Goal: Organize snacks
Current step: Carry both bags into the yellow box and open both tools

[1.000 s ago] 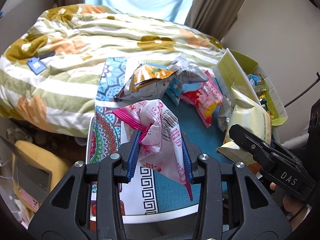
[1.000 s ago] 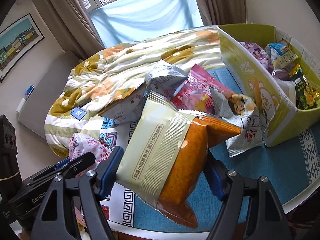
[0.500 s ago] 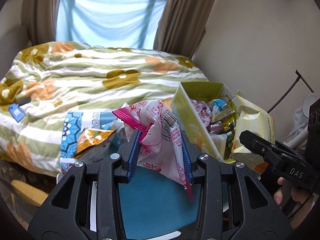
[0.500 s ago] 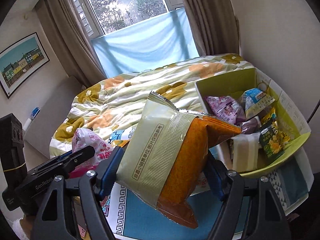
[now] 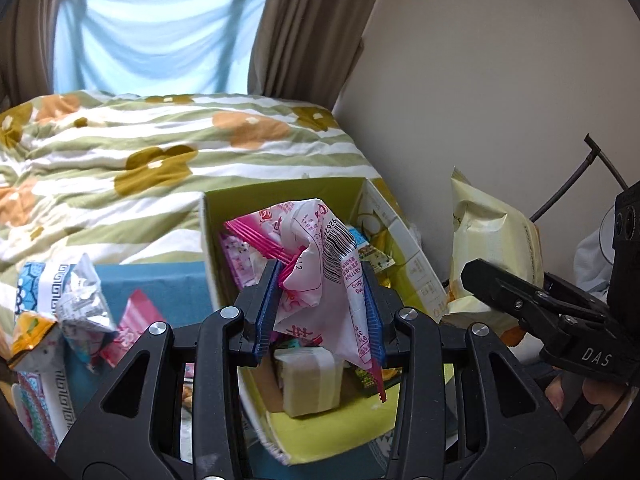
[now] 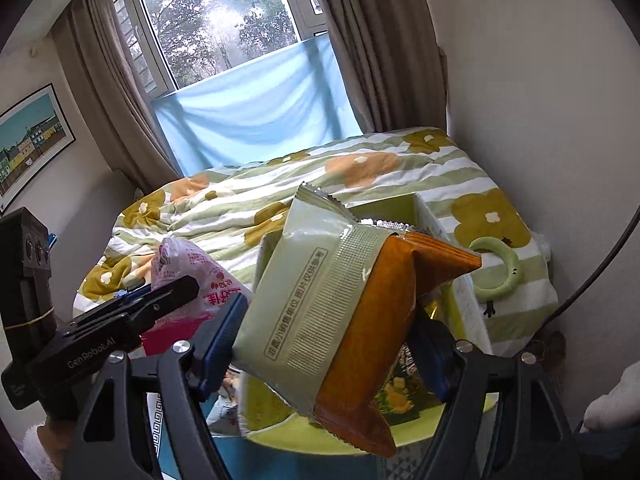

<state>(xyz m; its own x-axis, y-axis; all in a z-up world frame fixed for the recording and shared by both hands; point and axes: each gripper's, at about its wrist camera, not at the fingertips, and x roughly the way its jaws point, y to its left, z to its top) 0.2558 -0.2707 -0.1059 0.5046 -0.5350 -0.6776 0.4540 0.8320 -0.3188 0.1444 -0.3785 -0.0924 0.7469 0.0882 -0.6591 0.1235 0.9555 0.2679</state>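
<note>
Both grippers hang over the green cardboard box (image 5: 280, 436) below them, ready to drop: left gripper (image 5: 320, 312) pinches a crinkly pink-white packet (image 5: 320, 264), right gripper (image 6: 324, 344) clamps a puffy beige-orange bag (image 6: 332, 312).

L wrist cam close behind its fingers, angled down into open yellow-green cardboard box (image 5: 280, 196), R wrist cam likewise, both share box (image 6: 404, 204), floral striped quilt (image 5: 168, 148).

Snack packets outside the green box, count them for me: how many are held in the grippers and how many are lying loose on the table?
Held in grippers: 2, the pink and white packet in the left gripper, the orange and cream bag in the right gripper.
Loose on the table: 3 visible, silver packet, pink packet, orange packet.
Total: 5
</note>
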